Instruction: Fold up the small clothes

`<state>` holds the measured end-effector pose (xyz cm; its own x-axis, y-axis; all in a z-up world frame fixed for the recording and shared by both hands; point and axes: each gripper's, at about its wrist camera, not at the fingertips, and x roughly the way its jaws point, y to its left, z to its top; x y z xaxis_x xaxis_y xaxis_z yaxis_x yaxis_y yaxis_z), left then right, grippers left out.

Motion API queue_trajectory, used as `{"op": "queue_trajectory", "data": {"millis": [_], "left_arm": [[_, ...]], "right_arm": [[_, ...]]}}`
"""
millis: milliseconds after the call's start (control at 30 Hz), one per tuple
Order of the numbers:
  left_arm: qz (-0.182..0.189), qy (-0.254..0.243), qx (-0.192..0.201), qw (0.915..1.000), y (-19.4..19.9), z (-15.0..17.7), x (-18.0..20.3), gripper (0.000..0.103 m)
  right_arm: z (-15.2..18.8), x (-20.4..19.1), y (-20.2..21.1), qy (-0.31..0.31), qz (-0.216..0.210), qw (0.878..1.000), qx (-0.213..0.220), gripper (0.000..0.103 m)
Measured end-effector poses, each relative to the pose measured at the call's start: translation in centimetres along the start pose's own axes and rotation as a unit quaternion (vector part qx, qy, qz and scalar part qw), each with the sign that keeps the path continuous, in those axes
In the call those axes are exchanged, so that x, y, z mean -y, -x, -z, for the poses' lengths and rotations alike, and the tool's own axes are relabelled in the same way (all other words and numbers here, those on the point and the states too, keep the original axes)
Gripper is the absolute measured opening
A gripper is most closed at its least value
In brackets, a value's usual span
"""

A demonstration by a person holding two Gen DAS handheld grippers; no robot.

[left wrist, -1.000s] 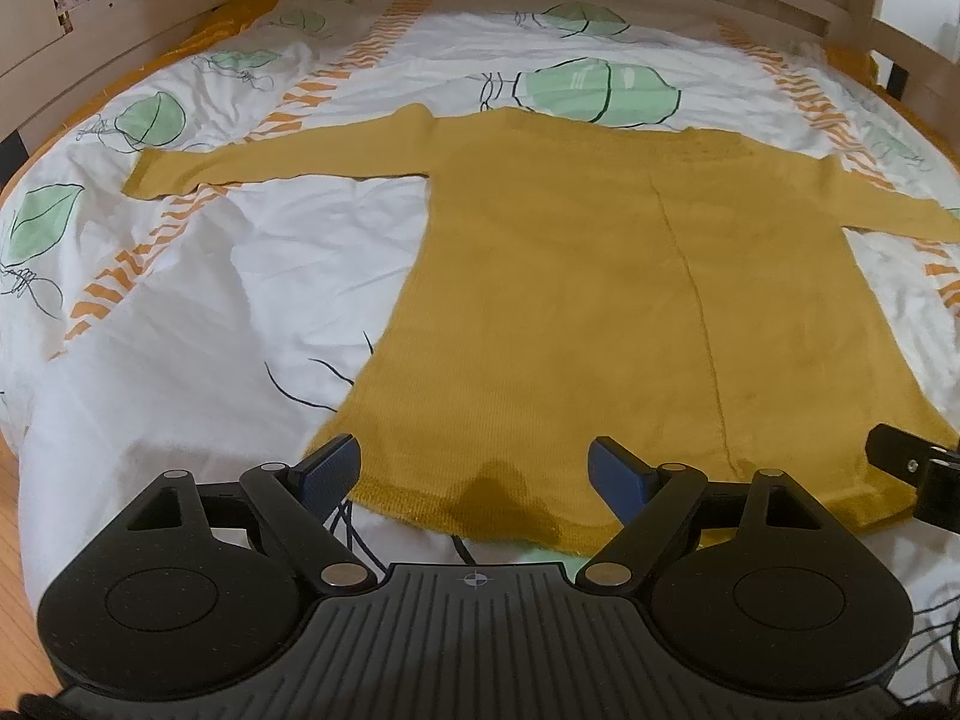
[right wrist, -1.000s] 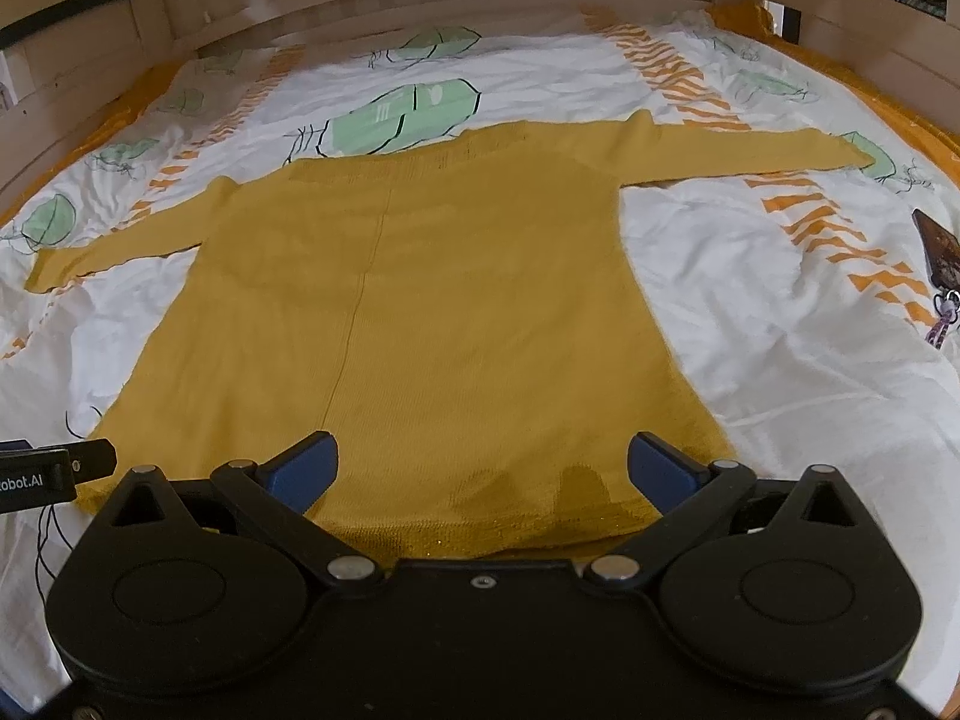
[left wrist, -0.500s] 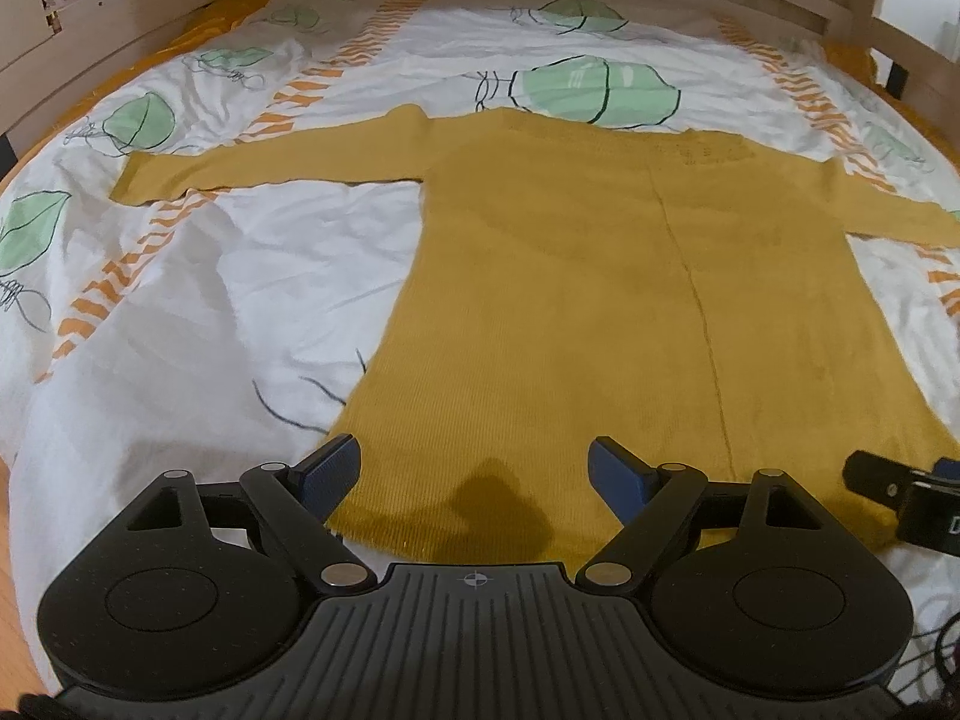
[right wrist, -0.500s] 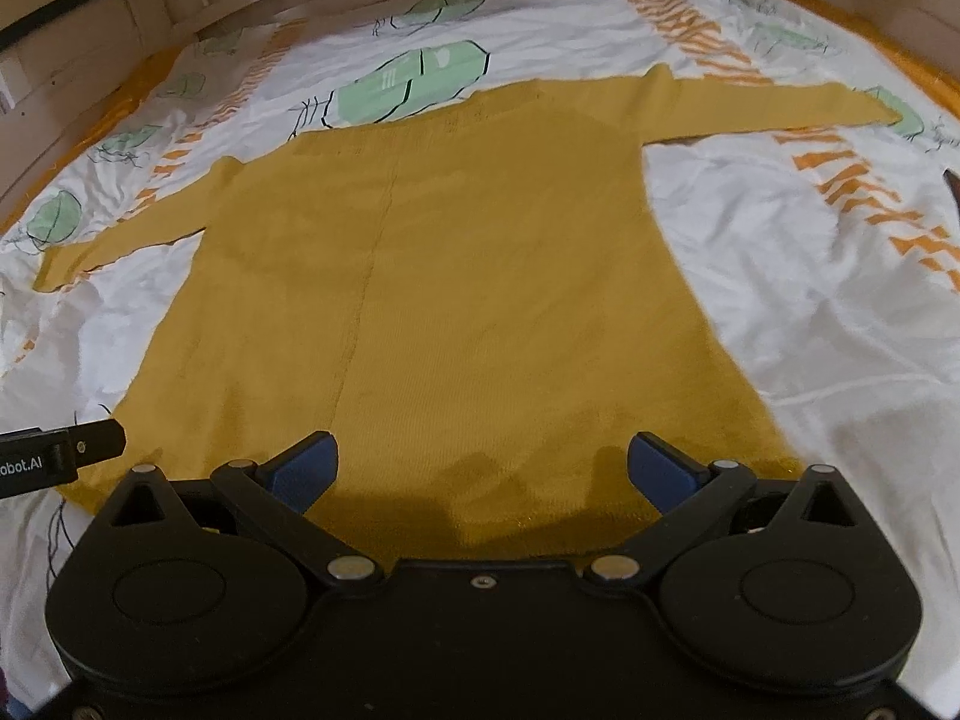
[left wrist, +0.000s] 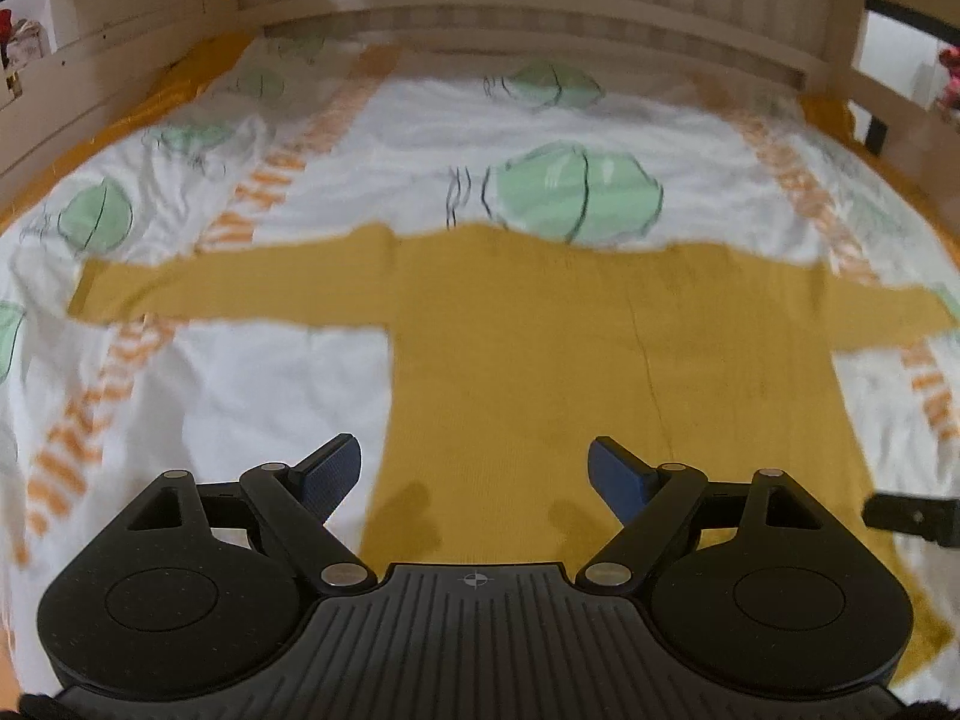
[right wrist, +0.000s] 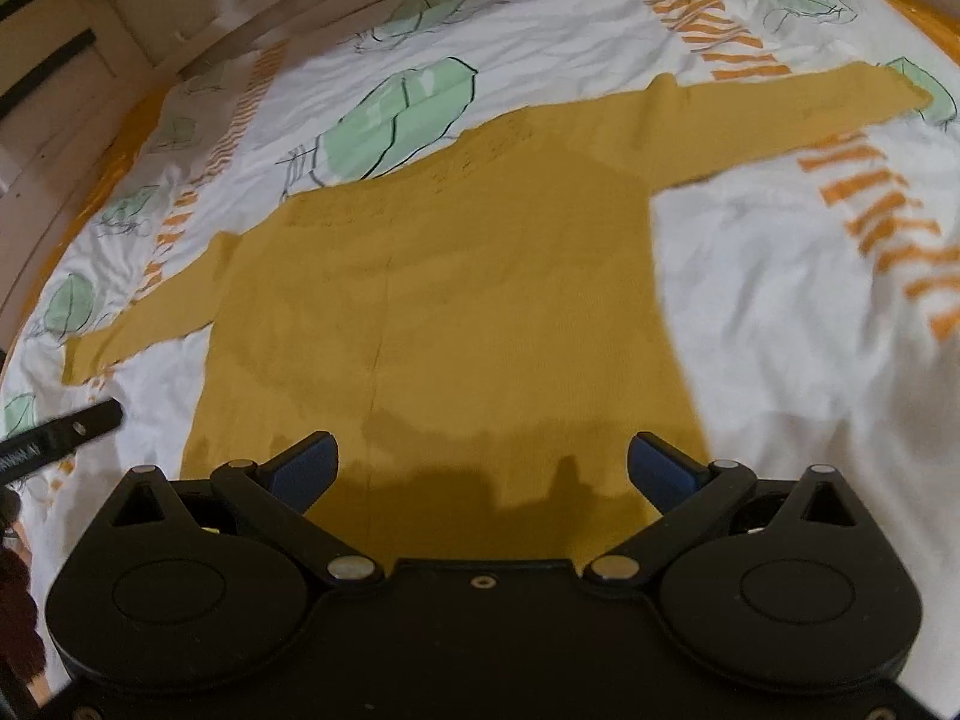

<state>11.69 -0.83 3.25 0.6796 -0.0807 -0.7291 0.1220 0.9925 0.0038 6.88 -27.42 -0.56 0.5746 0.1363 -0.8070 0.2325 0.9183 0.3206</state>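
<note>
While the mustard sweater (left wrist: 540,360) lies flat on the leaf-print duvet (left wrist: 252,372), sleeves out toward 9 and 3 o'clock, the left gripper (left wrist: 474,468) hovers over its left side edge, fingers apart; the right gripper (right wrist: 483,468) hangs over the body, fingers likewise apart.

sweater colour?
Mustard-yellow knit sweater, plain, no pattern; clearest in the right wrist view.

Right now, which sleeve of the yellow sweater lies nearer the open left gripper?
The sleeve stretched toward the left side of the bed; the left gripper hovers over the sweater body's left edge, and the other sleeve runs off right.
</note>
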Motion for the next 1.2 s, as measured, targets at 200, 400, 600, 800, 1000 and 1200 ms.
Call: {"op": "queue_trajectory", "data": {"millis": [200,400,600,800,1000,1200], "left_arm": [[-0.022,0.007,0.044,0.9988,-1.8,-4.8,0.3,0.083],[-0.06,-0.009,0.065,0.996,-5.4,-6.9,1.3,0.083],[-0.066,-0.034,0.05,0.996,-10.2,-7.0,2.7,0.083],[-0.062,-0.041,0.023,0.9969,-15.1,-6.1,3.7,0.083],[-0.059,-0.041,-0.001,0.9974,-18.8,-4.8,4.3,0.083],[-0.064,-0.045,0.003,0.9969,-20.8,-2.9,4.9,0.084]], "right_arm": [[-4.9,3.1,0.2,-0.009,0.025,0.997,0.079,0.102],[-8.6,8.2,-1.2,-0.013,0.078,0.987,0.141,0.102],[-11.7,15.3,-4.4,-0.053,0.134,0.981,0.133,0.088],[-14.7,22.5,-5.9,-0.096,0.171,0.97,0.143,0.073],[-16.7,29.1,-6.5,-0.16,0.191,0.952,0.18,0.067],[-17.5,34.3,-7.7,-0.223,0.188,0.937,0.193,0.066]]}}
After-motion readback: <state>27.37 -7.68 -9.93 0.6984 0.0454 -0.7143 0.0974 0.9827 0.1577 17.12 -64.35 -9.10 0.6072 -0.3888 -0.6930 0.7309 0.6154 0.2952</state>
